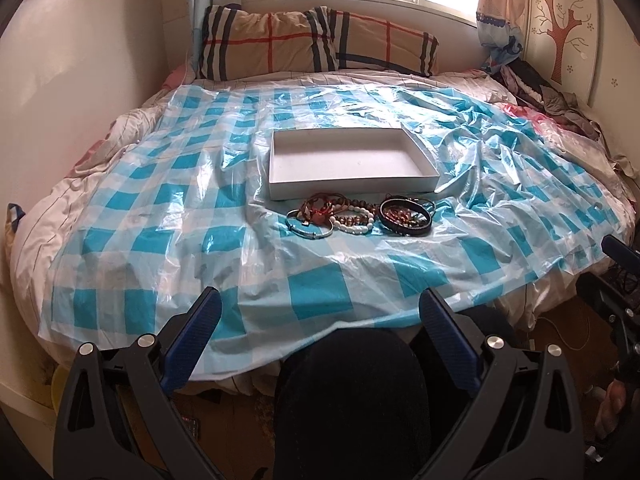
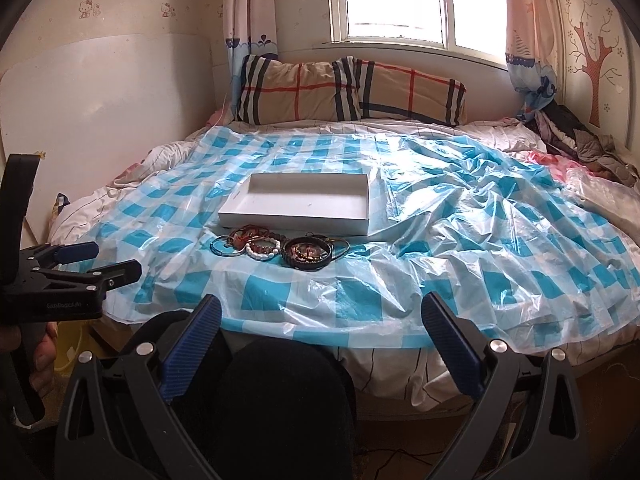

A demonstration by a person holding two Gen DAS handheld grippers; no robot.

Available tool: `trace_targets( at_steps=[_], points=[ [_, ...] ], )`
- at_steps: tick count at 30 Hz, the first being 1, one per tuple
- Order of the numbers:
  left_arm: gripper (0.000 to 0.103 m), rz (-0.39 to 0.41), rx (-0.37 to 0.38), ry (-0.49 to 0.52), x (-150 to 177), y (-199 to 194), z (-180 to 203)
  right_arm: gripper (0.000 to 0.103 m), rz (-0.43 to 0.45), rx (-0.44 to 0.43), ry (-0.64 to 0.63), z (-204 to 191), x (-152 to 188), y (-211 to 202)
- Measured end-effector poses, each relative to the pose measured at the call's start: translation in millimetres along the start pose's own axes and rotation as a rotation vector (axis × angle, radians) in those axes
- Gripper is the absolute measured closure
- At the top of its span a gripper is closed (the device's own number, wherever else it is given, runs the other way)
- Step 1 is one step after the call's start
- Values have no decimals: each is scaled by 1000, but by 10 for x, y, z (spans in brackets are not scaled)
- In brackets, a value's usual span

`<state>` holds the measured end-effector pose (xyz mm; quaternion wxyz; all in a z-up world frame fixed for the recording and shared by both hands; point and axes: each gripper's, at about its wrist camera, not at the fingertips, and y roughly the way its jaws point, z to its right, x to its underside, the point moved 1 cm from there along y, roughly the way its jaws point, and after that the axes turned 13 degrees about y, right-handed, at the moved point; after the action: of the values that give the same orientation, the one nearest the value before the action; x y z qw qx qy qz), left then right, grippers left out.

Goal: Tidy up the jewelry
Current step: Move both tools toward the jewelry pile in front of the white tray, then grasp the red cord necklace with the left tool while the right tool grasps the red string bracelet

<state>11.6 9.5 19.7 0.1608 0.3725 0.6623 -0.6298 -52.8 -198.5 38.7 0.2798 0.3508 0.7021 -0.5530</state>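
A shallow white box [image 1: 276,160] [image 2: 362,224] sits open and empty on the bed's blue-checked plastic sheet [image 1: 160,208] [image 2: 480,220]. Just in front of it lies a pile of jewelry: a silver bangle [image 1: 308,230], a white bead bracelet [image 1: 354,222] [image 2: 262,249], brown beads, red pieces and black bangles [image 1: 406,216] [image 2: 308,256]. My left gripper [image 1: 320,308] is open and empty, held off the bed's near edge. It also shows at the left of the right wrist view [image 2: 102,262]. My right gripper [image 2: 322,312] is open and empty, also short of the bed.
Two plaid pillows [image 1: 312,44] [image 2: 348,90] lean under the window. A heap of clothes [image 1: 548,100] [image 2: 576,136] lies at the bed's far right. A dark rounded object [image 1: 348,400] [image 2: 280,408] sits low between the fingers. My right gripper's tool shows at the right edge [image 1: 616,292].
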Motion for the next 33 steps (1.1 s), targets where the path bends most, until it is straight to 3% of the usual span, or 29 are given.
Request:
trace_targets(
  at_steps=[17, 19, 23, 26, 33],
  points=[
    [8, -9, 58, 92, -637, 1255, -208, 7, -104, -83, -23, 0, -363, 1168],
    [11, -10, 66, 103, -677, 1398, -235, 7, -121, -88, -34, -23, -381, 1300],
    [30, -47, 102, 104, -712, 1739, -346, 7, -141, -97, -39, -73, -396, 1480],
    [38, -72, 111, 110, -731, 1953, -407, 7, -156, -98, -39, -83, -386, 1595],
    [39, -104, 97, 110, -786, 2301, -480, 7, -200, -101, -9, -27, -326, 1795]
  ],
)
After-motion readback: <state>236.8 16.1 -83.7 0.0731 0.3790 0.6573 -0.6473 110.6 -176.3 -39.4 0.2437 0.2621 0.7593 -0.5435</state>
